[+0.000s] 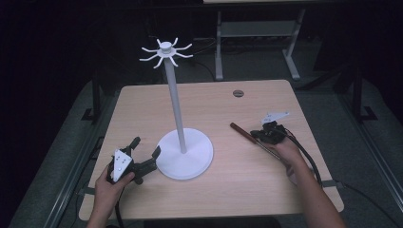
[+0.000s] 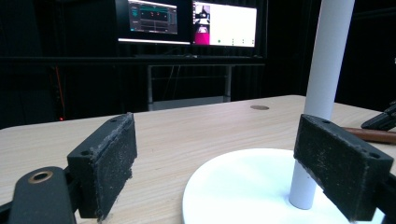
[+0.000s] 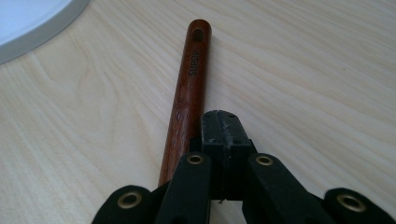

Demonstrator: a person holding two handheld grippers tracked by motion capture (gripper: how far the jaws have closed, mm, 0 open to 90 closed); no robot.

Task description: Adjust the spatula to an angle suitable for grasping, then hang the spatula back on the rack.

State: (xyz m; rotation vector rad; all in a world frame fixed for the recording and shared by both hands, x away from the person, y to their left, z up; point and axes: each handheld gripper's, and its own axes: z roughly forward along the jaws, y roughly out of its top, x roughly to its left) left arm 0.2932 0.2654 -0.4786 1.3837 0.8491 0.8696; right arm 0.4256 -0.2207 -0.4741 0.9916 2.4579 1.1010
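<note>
A white stand rises from a round base (image 1: 199, 164) on the wooden table (image 1: 237, 190); its pole (image 1: 177, 109) carries a ring of curved hooks (image 1: 166, 51) at the top. My left gripper (image 1: 145, 148) lies at the base's left edge, open. In the left gripper view its pads (image 2: 109, 161) stand wide apart with the pole (image 2: 322, 70) and the base (image 2: 243, 186) ahead. A utensil with a brown wooden handle (image 1: 240, 131) lies right of the base. My right gripper (image 3: 222, 123) hovers shut over it; the handle (image 3: 189, 98) runs beside and under the joined jaws.
A round cable hole (image 1: 238, 93) sits near the table's far edge. Beyond the table are a white desk frame (image 1: 256, 28) and, in the left gripper view, lit monitors (image 2: 187, 21). Cables trail from both grippers toward the near edge.
</note>
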